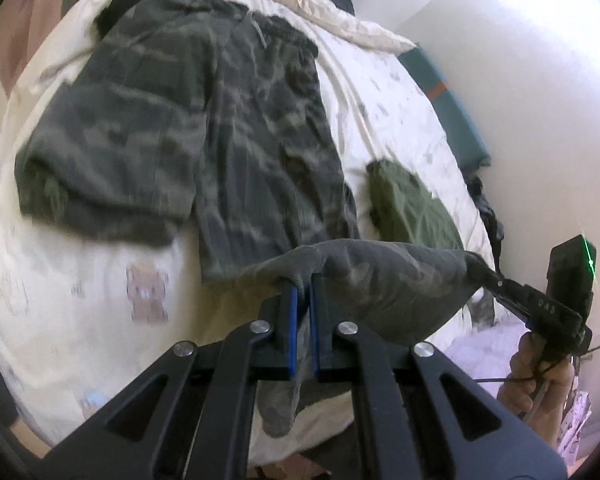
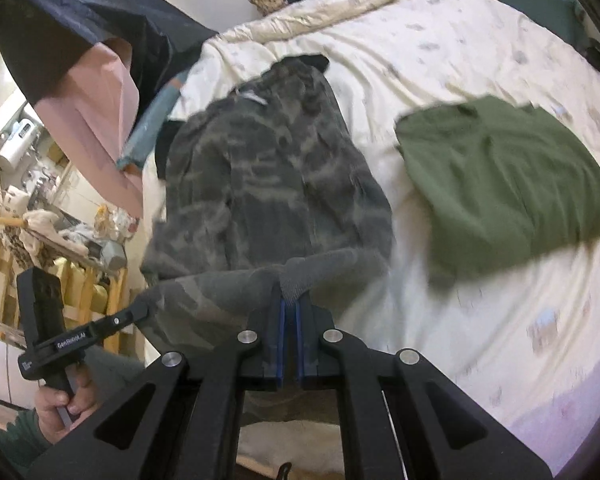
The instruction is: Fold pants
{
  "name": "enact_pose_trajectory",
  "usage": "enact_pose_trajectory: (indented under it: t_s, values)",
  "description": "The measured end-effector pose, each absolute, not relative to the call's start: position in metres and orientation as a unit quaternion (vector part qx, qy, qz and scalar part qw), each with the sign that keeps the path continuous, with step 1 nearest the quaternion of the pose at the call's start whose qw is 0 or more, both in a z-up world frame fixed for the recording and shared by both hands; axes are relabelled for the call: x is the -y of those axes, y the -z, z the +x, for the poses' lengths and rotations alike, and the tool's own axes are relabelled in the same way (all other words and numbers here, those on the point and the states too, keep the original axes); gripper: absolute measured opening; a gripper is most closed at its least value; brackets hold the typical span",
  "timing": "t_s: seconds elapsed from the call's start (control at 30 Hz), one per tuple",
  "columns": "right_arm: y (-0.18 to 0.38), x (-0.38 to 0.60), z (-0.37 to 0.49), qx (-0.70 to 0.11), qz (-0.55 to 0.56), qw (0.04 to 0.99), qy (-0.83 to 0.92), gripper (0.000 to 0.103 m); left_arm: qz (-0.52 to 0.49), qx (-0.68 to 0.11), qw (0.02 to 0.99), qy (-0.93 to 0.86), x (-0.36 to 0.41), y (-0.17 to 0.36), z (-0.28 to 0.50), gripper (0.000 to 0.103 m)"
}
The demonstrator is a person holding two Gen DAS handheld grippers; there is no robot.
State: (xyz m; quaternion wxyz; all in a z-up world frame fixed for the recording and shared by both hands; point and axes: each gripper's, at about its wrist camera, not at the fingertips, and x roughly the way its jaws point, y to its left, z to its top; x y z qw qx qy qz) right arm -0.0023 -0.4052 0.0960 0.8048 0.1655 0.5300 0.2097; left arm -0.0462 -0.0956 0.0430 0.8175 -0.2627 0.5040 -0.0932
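Grey-green camouflage pants (image 1: 204, 120) lie on a white bed, waistband at the far end; they also show in the right wrist view (image 2: 268, 184). One leg is folded back over itself on the left. My left gripper (image 1: 303, 280) is shut on the ribbed cuff of the near leg (image 1: 300, 264), lifted off the bed. My right gripper (image 2: 290, 300) is shut on the other corner of the same cuff (image 2: 300, 276). The leg end hangs stretched between the two grippers. The right gripper also shows at the right of the left wrist view (image 1: 496, 284), and the left gripper shows in the right wrist view (image 2: 140, 312).
A folded olive-green garment (image 2: 500, 184) lies on the white duvet (image 2: 480, 320) right of the pants; it also shows in the left wrist view (image 1: 412, 204). A white wall (image 1: 520, 80) runs along the bed's right side. Hanging dark and pink clothes (image 2: 100, 80) and cluttered shelves (image 2: 40, 184) are at left.
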Motion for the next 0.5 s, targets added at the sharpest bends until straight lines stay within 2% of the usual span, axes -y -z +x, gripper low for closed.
enact_pose_trajectory:
  t_s: [0.17,0.23,0.37,0.5]
  values:
    - [-0.089,0.383,0.076,-0.527,0.148,0.811,-0.205,0.004,-0.261,-0.505,0.82,0.069,0.074,-0.044,0.022,0.003]
    - [-0.078,0.375,0.106,-0.528,0.136,0.816,-0.192,0.004,-0.225,-0.508,0.829,0.06,0.074,-0.036,0.06,0.003]
    - [-0.028,0.356,0.181,-0.545,0.124,0.814,-0.16,0.004,-0.168,-0.539,0.825,0.016,0.074,0.012,0.136,0.003]
    - [0.028,0.341,0.219,-0.57,0.114,0.804,-0.127,0.004,-0.121,-0.552,0.825,-0.017,0.076,0.049,0.178,0.005]
